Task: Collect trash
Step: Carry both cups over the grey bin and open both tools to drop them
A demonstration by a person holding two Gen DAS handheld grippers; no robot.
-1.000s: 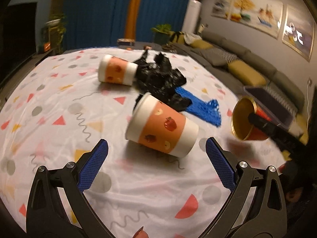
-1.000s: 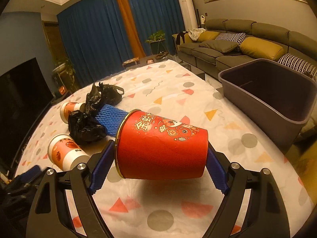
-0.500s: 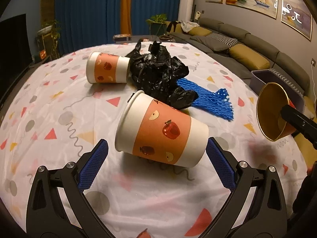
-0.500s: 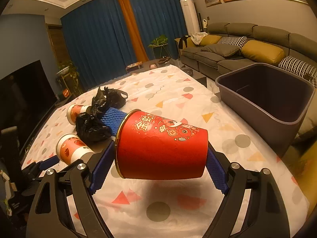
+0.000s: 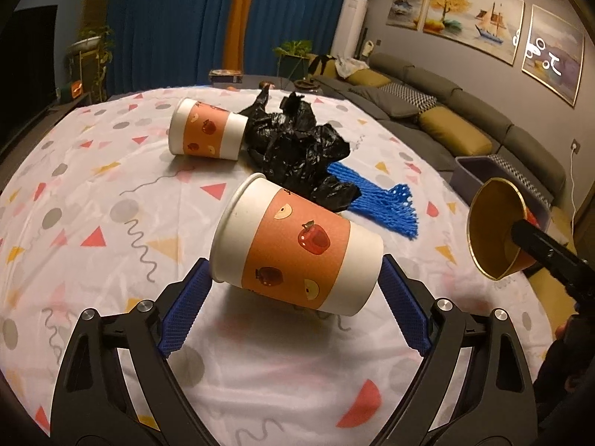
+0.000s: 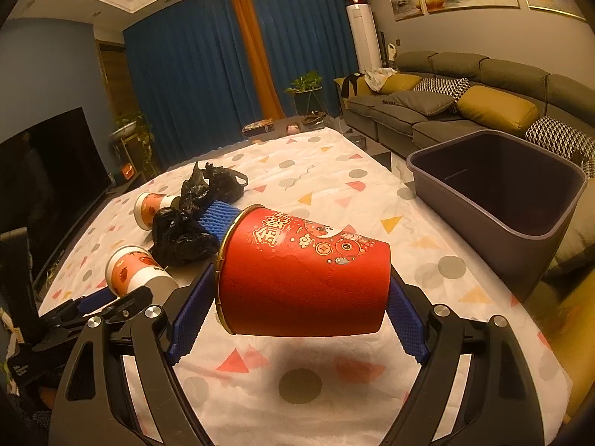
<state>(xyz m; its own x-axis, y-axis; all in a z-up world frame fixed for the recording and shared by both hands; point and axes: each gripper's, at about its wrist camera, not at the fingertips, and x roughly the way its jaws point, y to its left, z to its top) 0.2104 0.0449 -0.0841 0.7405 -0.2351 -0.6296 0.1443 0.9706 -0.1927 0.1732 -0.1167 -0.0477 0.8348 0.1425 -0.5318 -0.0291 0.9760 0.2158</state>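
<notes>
so going left to right: the far orange cup (image 5: 206, 133) is lying on its side on the patterned tablecloth (image 5: 93, 200), touching the crumpled black bag (image 5: 297, 148), with the blue foam net (image 5: 383, 204) poking out from under the bag on the right

the left gripper (image 5: 293, 297) has the near orange cup (image 5: 297, 252) lying sideways between its blue pads, rim on one side and base on the other. jaws are closing on it right now and look like they're just reaching the ends, can't honestly say they're pressing yet

the right gripper (image 6: 297, 297) is clamped end to end on the red cup (image 6: 303, 275), which hangs clear of the cloth. the grey bin (image 6: 494, 186) sits just off the table's right edge, looks empty as far as I can see in

what worries me: paper cups squeezed lengthwise can buckle or pop out, esp since the orange one sits at an angle between the pads, so it could roll out toward the bag. and the red cup could slip on the swing over to the bin if the grip is only on the rim edge
</notes>
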